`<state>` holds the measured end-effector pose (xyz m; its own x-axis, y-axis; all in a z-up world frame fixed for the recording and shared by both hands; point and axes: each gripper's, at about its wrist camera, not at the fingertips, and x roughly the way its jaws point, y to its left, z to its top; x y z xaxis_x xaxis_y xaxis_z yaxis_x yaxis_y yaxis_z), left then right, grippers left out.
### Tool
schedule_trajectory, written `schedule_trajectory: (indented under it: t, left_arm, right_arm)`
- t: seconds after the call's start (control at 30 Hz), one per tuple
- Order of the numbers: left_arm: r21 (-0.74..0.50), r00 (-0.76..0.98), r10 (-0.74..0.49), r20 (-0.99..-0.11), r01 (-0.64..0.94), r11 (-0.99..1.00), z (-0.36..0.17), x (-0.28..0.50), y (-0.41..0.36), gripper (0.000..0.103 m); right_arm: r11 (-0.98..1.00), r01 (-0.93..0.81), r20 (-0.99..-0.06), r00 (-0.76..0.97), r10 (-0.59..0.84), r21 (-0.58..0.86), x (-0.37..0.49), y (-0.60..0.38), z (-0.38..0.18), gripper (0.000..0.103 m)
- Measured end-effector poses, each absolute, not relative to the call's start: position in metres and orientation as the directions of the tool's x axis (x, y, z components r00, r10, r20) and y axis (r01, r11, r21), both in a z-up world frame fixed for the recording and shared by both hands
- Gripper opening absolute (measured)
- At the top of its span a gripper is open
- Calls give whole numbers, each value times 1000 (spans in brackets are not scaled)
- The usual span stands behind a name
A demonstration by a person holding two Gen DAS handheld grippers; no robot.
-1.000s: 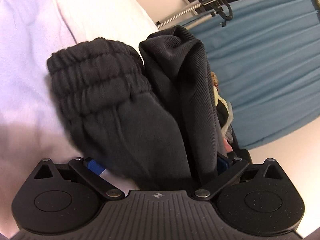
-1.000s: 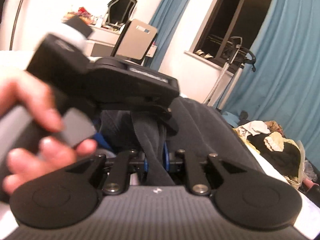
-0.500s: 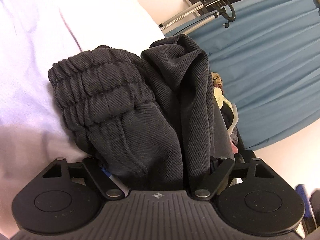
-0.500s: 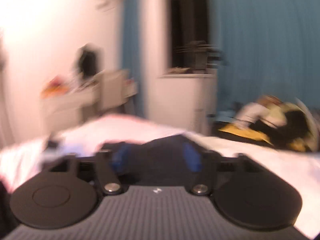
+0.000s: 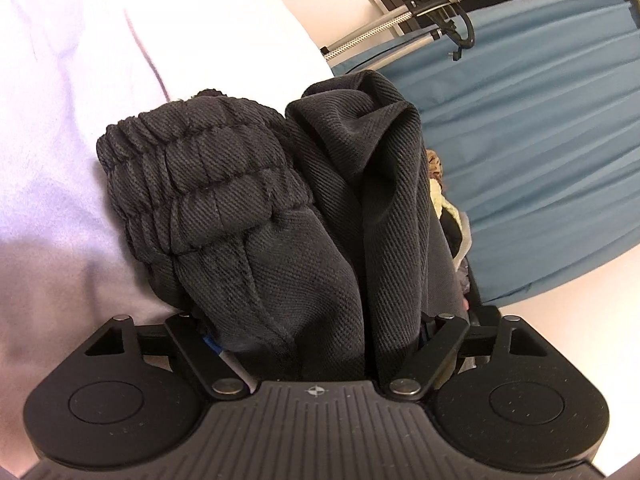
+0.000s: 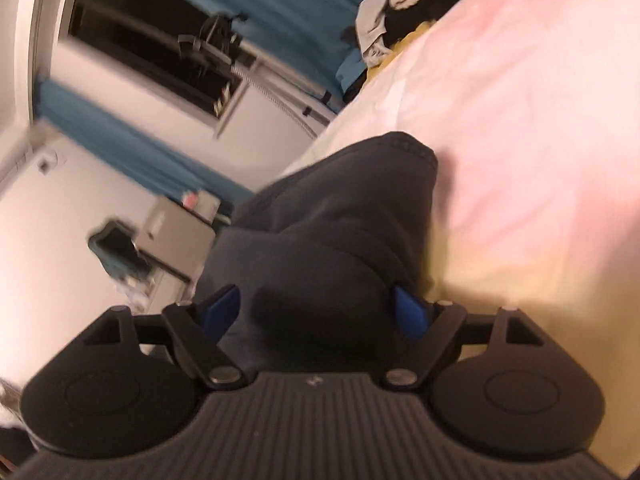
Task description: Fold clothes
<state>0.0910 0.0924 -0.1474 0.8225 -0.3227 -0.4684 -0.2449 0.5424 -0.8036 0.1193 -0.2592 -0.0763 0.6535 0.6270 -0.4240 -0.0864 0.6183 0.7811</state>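
Now dark trousers (image 5: 280,240) bunch between both grippers' spread fingers (image 6: 410,312).

The left gripper (image 5: 316,320) points slightly downward and its jaws stand wide, with thick dark cloth filling the space between them. The right gripper (image 6: 316,312) is rolled to one side, so its view is tilted; its jaws are closing, and its blue fingertips (image 6: 410,312) stand on both sides of dark cloth.
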Motion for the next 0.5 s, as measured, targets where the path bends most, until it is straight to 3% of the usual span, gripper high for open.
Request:
schedule_trajectory:
  t: [0.03, 0.1, 0.27, 0.37, 0.5]
  left_arm:
    - [-801, 823, -320, -469, -244, 546, -147, 93, 92, 85]
    - [-795, 824, -311, -473, -247, 555, -146, 94, 90, 84]
    - [-768, 838, -274, -471, -238, 594, -136, 92, 87, 56]
    - [-766, 850, -268, -455, -219, 604, -125, 88, 87, 46]
    - [-745, 866, -269, -422, -161, 647, -90, 83, 81, 43]
  right_arm:
    - [663, -76, -471, 643, 604, 745, 122, -254, -80, 82]
    - [656, -56, -481, 634, 606, 753, 123, -249, -93, 81]
    - [747, -117, -464, 717, 520, 655, 112, -224, -70, 39]
    - [769, -168, -414, 761, 499, 617, 102, -213, -46, 33]
    - [784, -214, -356, 800, 483, 583, 92, -218, -6, 31]
